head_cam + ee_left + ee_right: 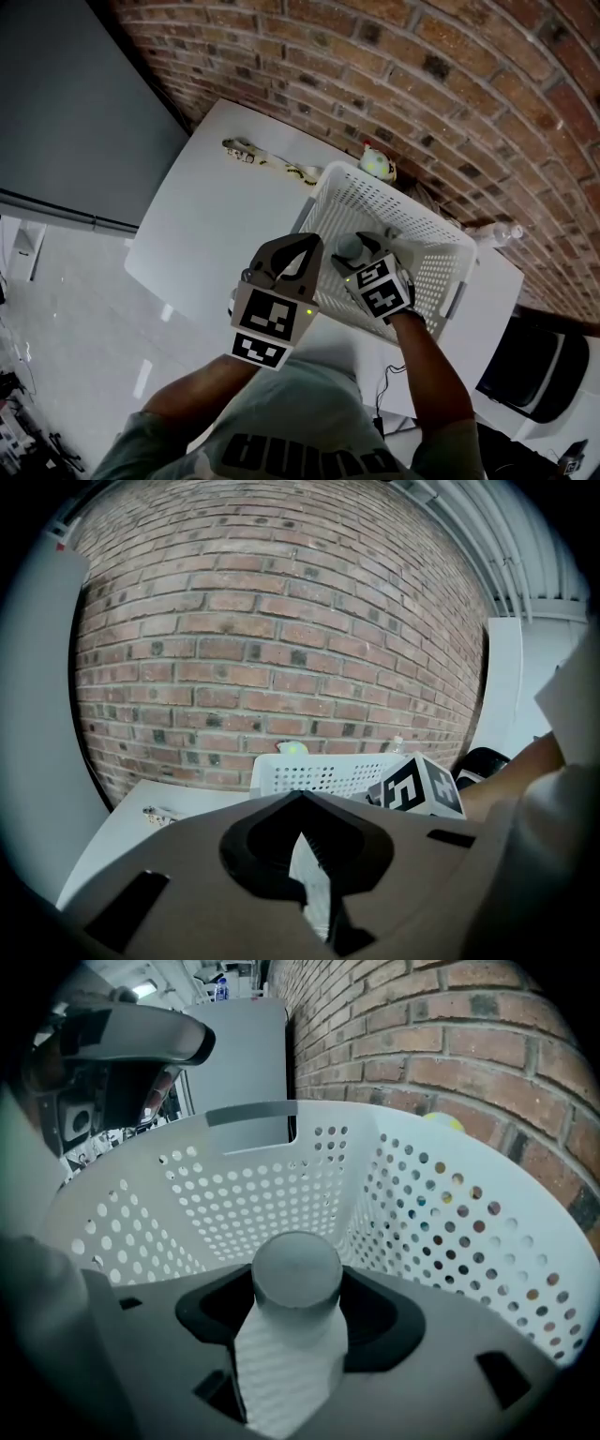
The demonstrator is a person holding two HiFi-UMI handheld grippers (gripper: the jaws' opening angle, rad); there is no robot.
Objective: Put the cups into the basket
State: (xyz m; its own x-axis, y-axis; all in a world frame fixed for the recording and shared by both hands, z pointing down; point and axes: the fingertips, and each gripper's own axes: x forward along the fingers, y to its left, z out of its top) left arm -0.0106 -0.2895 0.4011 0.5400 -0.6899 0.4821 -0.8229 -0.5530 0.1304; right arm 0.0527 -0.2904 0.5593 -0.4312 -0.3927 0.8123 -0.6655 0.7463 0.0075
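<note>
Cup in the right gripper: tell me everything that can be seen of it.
The cup is small, pale grey and matte, plastic by the look. Its flat, round, closed end points away from the camera, and a faint dotted pattern shows on its side. The right gripper is shut on it, its jaws pressing on opposite sides. The cup is held over the inside of the white perforated basket. Whether it touches the basket's floor is hidden.

The white table (pixel 216 206) runs from upper centre to right. On it lie 1 perforated basket (pixel 356 202), right of centre, and 1 patterned strap (pixel 267 161) at upper centre.
</note>
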